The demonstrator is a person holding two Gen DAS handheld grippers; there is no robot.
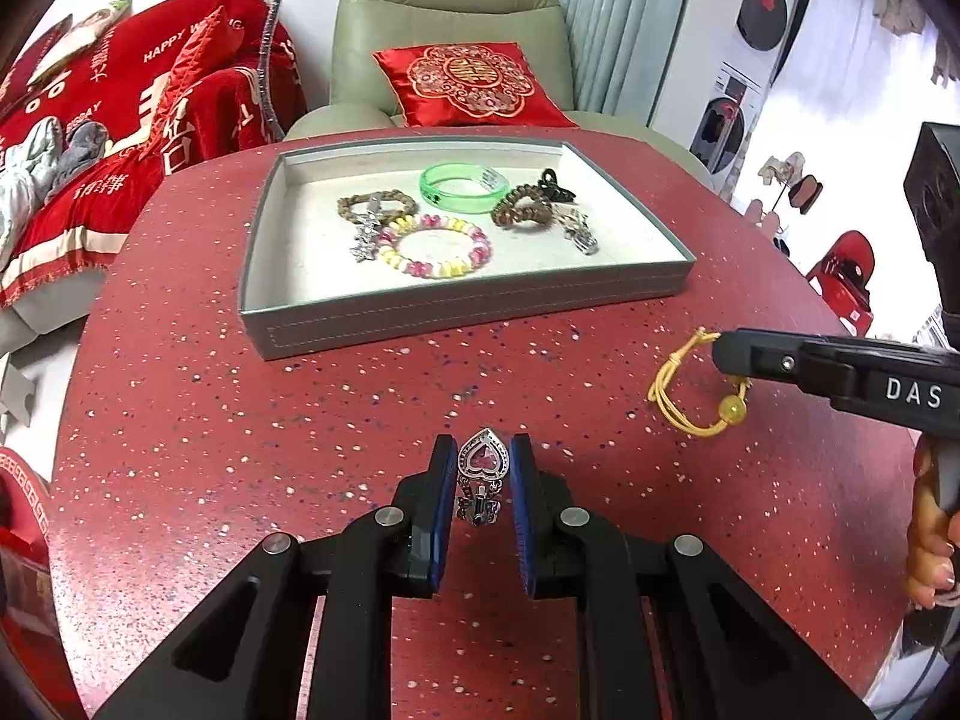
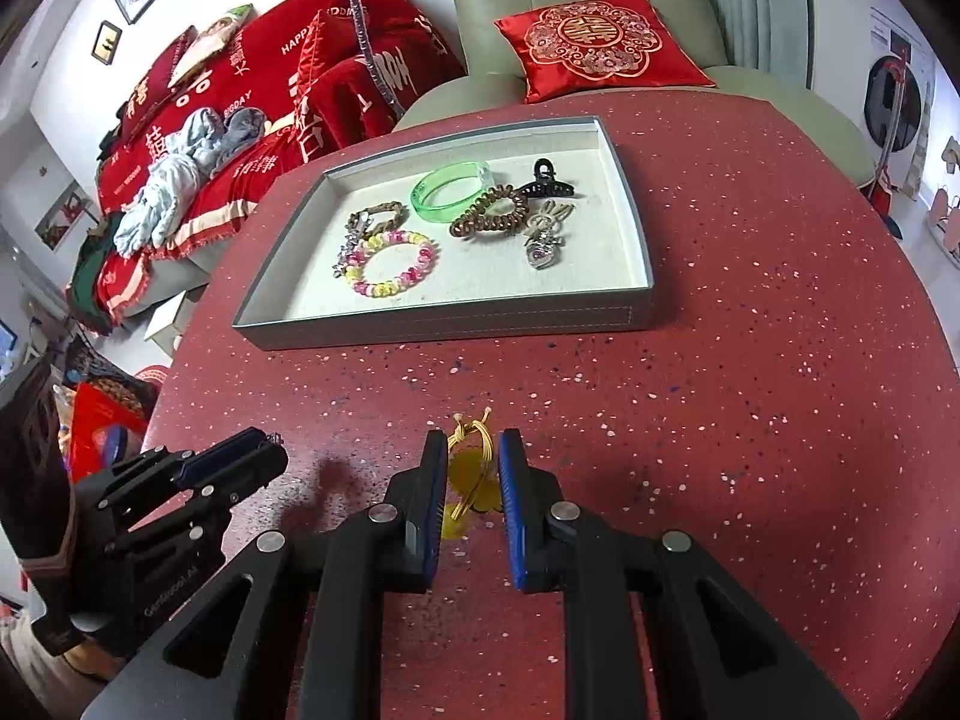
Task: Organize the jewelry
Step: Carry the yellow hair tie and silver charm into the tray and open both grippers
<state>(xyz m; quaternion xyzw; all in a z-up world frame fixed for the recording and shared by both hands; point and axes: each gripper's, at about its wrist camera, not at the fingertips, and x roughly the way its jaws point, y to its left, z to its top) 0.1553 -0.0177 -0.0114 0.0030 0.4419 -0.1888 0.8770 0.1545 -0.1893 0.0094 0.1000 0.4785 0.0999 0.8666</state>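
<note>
My left gripper (image 1: 482, 462) is closed around a silver clip with a pink heart stone (image 1: 482, 461), the pads touching its sides, just above the red speckled table (image 1: 240, 450). My right gripper (image 2: 474, 468) is closed around a yellow cord bracelet (image 2: 471, 468) with a yellow bead; in the left wrist view the bracelet (image 1: 678, 396) hangs from that gripper's tip (image 1: 726, 354). The grey tray (image 1: 468, 306) at the table's far side holds a pink-and-yellow bead bracelet (image 1: 441, 246), a green bangle (image 1: 462, 186), a brown coil tie (image 1: 522, 207), a brown bead bracelet and silver clips.
A black claw clip (image 2: 549, 180) lies in the tray's back right. A green armchair with a red cushion (image 1: 474, 81) stands behind the table. A sofa with red covers (image 2: 240, 90) is at the left. The table edge curves away on the right.
</note>
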